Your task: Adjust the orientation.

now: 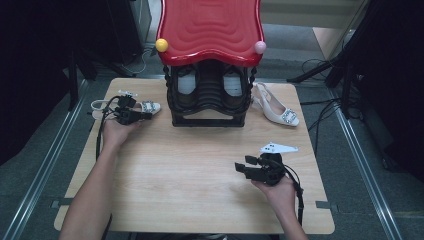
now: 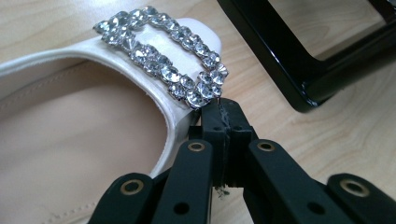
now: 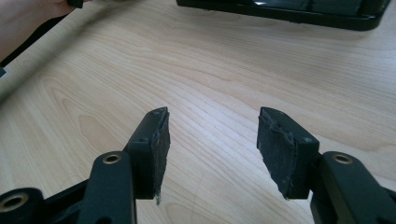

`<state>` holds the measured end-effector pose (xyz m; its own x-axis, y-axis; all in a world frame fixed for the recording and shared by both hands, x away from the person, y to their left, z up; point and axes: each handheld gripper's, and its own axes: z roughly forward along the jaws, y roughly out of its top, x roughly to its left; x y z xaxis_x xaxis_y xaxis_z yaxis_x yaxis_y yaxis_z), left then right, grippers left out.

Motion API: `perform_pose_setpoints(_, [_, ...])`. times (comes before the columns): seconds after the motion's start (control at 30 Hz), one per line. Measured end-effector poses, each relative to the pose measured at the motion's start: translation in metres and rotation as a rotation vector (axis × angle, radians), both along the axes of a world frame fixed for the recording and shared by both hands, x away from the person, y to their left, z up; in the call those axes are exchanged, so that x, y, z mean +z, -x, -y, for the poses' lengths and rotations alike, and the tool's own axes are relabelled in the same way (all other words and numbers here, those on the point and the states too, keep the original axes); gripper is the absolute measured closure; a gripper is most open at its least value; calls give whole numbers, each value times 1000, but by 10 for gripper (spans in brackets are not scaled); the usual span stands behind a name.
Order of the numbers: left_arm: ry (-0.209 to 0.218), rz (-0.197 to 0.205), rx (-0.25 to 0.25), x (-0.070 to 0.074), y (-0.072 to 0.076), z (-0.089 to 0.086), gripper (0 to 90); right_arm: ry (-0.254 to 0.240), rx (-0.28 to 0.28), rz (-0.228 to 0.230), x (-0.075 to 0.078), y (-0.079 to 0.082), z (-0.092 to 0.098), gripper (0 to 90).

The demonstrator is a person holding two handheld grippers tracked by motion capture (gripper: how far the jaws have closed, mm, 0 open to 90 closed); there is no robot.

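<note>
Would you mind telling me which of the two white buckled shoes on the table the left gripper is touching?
The white shoe left of the black rack; the shut left gripper meets its crystal buckle. The other shoe lies alone right of the rack.

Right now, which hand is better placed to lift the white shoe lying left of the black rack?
Left. The left gripper is shut at that white shoe, beside its buckle; the right gripper hangs open over bare table.

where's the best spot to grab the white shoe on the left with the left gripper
Probably the thin upper edge beside the rhinestone buckle of the white shoe, coming from the open inside: one jaw in, one out. The left gripper sits shut beside that wall now.
</note>
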<state>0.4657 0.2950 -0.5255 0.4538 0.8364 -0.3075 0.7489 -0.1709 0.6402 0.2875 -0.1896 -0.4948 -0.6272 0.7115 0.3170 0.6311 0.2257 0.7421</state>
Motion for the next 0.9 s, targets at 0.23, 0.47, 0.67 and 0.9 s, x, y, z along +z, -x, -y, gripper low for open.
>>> perform_pose_setpoints(0.23, [-4,4,48,0,-8,7,900,4,-20,-3,-1,5,5,445])
perform_pose_setpoints(0.47, [26,-26,46,1,-13,8,900,3,-41,-2,-2,8,11,445])
perform_pose_setpoints(0.67, [72,-8,39,18,-2,-3,900,-1,-36,-6,-1,6,10,445])
perform_pose_setpoints(0.9, [45,9,63,43,16,-23,900,2,12,-4,-1,-2,-1,445])
